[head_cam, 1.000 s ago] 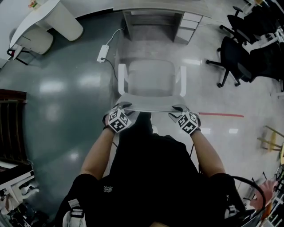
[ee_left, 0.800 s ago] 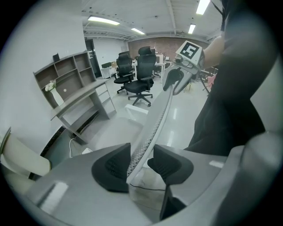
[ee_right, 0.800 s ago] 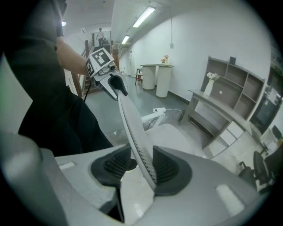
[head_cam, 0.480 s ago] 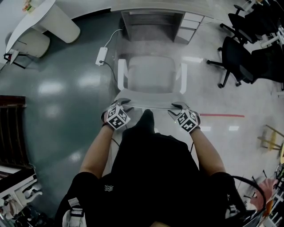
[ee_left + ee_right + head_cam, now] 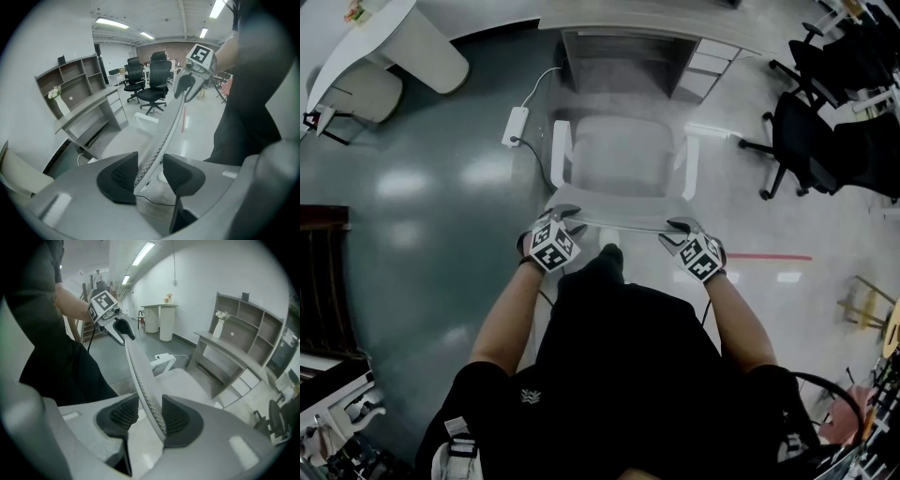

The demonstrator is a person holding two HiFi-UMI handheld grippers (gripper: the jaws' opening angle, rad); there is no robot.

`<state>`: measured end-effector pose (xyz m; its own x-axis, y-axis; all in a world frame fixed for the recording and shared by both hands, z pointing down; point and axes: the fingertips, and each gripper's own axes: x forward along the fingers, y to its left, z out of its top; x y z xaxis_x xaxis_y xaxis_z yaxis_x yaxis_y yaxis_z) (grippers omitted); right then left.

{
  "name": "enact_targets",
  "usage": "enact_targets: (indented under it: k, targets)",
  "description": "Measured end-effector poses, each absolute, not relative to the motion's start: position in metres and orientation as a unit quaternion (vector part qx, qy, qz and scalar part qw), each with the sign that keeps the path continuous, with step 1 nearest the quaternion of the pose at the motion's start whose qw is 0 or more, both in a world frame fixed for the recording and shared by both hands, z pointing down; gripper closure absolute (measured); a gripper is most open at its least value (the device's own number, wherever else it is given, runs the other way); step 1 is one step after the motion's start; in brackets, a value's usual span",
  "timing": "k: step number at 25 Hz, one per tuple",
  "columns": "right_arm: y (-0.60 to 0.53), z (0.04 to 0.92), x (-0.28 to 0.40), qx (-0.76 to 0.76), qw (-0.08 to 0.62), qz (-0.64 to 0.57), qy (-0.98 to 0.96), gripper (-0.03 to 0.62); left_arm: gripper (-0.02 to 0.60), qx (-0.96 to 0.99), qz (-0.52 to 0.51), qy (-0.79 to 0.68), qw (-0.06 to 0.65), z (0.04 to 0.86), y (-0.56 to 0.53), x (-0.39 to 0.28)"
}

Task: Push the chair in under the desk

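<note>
A white chair (image 5: 622, 159) stands on the shiny floor (image 5: 441, 234), facing the gray desk (image 5: 609, 14). It sits right in front of the open gap under the desk, and its seat is not under the desktop yet.

A person in black stands behind the chair with a gripper in each hand. The left gripper (image 5: 564, 217) is closed on the left end of the top edge of the chair's back. The right gripper (image 5: 678, 228) is closed on the right end of that same edge. In each gripper view the thin edge with its little holes runs up between the two dark pads (image 5: 119, 178) (and the other gripper shows at its far end).

A white power strip (image 5: 515, 120) lies on the floor just left of the chair, with a cord going up to the desk. Black office chairs (image 5: 811, 131) stand well off to the right. Small drawers (image 5: 708, 64) sit at the right side of the gap.
</note>
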<state>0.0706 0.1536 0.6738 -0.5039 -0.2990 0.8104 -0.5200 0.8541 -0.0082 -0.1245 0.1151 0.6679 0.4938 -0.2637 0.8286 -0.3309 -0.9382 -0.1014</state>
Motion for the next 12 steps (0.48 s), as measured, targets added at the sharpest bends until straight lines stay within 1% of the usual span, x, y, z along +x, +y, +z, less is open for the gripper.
enact_targets:
  k: [12]
  targets:
    - [0.065, 0.673, 0.070, 0.250, 0.444, 0.133, -0.850, 0.433, 0.407, 0.865, 0.475, -0.156, 0.036, 0.667, 0.026, -0.125]
